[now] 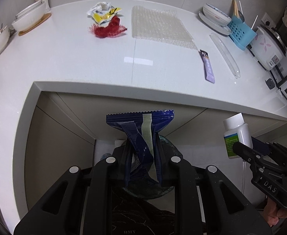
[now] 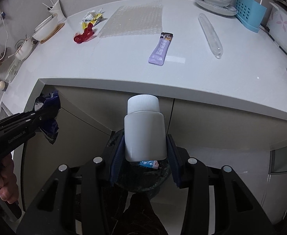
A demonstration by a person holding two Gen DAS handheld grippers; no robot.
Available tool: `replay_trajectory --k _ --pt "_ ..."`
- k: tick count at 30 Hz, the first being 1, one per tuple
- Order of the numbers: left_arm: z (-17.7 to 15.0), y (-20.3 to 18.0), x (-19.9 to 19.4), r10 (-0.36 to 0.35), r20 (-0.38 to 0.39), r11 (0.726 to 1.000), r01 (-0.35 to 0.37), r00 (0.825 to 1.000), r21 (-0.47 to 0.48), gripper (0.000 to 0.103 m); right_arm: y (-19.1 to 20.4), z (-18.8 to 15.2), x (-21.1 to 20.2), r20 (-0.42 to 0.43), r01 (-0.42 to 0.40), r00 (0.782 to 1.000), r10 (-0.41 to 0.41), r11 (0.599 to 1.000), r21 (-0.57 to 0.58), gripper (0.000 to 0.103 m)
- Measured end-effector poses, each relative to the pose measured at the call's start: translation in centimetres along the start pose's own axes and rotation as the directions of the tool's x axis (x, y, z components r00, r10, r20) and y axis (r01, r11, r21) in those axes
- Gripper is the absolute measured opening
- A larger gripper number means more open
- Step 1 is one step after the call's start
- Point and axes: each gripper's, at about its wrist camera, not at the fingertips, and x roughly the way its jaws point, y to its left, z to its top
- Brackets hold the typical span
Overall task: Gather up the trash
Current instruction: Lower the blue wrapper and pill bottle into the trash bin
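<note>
My left gripper [image 1: 142, 164] is shut on a dark blue wrapper [image 1: 143, 129] and holds it below the counter edge, over a bin lined with a dark bag [image 1: 169, 150]. My right gripper [image 2: 144, 156] is shut on a white plastic bottle [image 2: 144, 133], cap up, above the same bin [image 2: 143, 178]. The bottle also shows in the left wrist view [image 1: 236, 135], at the right. On the white counter [image 1: 65, 62] lie a red net [image 1: 109, 28], a yellow and white wrapper [image 1: 103, 12], a sheet of bubble wrap [image 1: 159, 25], a purple sachet [image 1: 208, 67] and a clear plastic tube [image 1: 224, 53].
White bowls [image 1: 29, 17] stand at the counter's back left. Plates [image 1: 215, 16], a blue utensil rack [image 1: 240, 32] and a rice cooker [image 1: 266, 47] stand at the back right. Beige cabinet doors [image 2: 212, 121] are under the counter.
</note>
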Motion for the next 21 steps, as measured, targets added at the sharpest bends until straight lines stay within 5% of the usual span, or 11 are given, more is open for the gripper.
replay_trajectory --k 21 --pt "-3.0 1.0 5.6 -0.007 -0.035 1.000 0.006 0.999 -0.021 0.019 1.0 -2.2 7.1 -0.063 -0.028 0.998 0.025 0.998 -0.054 0.040"
